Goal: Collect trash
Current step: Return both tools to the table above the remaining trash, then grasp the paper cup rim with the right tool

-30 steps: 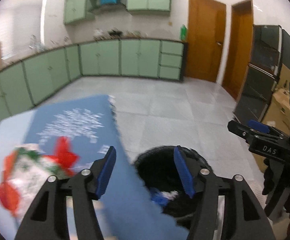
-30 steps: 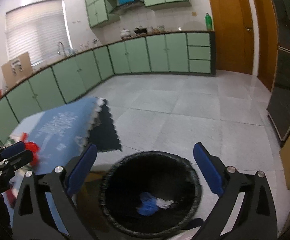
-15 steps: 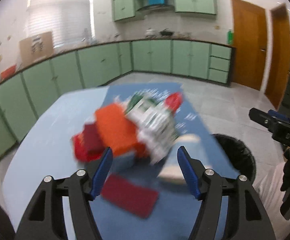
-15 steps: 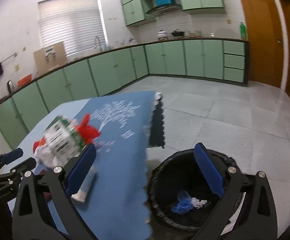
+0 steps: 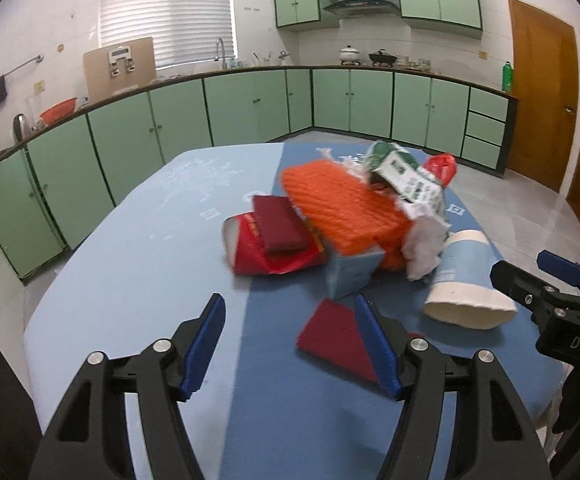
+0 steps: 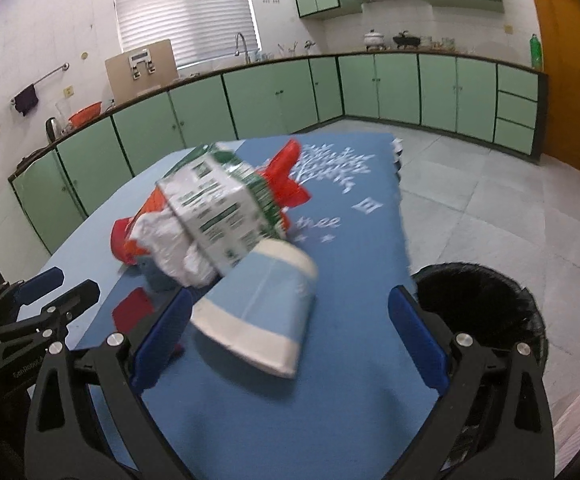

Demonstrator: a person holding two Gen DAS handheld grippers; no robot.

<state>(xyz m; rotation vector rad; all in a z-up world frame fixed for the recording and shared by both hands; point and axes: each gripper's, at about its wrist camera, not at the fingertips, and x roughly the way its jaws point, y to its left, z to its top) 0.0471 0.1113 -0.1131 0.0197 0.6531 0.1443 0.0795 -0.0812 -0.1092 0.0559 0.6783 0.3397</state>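
Soft daylight is coming through the slatted window blind [image 5: 165,12], leaving the room evenly bright with only faint shadows under the trash pile [image 5: 354,216]. Fisheye distortion is bending the cabinets [image 6: 249,100] into curves, and black vignetting is eating the corners. Motion blur is smearing the paper cup [image 6: 257,312] and carton [image 6: 217,216]; the tongs are staying sharp.

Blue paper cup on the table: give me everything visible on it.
The cup is paper-looking, light blue with a white band at its wide mouth and a white base end. It lies on its side on the blue cloth, mouth toward the cameras, base against the trash pile. It lies ahead of the right gripper, whose fingers are open and not touching it.
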